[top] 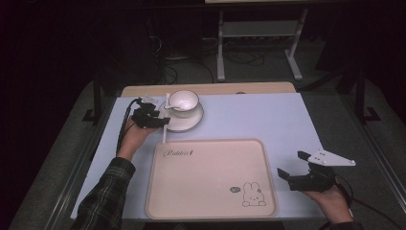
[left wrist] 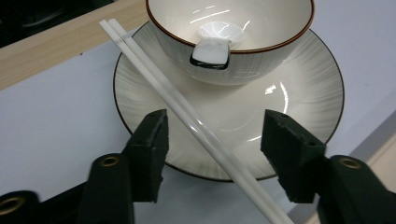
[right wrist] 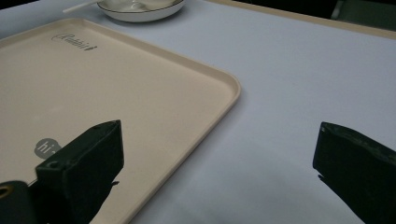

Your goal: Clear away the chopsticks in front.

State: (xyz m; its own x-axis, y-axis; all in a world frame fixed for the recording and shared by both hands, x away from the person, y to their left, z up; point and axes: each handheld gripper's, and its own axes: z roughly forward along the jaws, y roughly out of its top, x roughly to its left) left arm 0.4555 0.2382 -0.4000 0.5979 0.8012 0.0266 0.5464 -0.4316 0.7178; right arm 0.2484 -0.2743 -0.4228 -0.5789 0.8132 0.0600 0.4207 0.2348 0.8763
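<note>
Left gripper (left wrist: pixel 212 154) reaching for the chopsticks (left wrist: pixel 187 114)

Its fingers (left wrist: pixel 150 154) are half spread around both sticks, not pinching yet; better to close slowly at the middle, so that neither stick slips off the plate (left wrist: pixel 299 98).

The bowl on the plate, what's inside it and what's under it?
Inside the bowl lies a white spoon, its handle end hooked over the rim. Under it is a white plate, with white chopsticks across its edge. The plate's middle is covered by the bowl.
</note>
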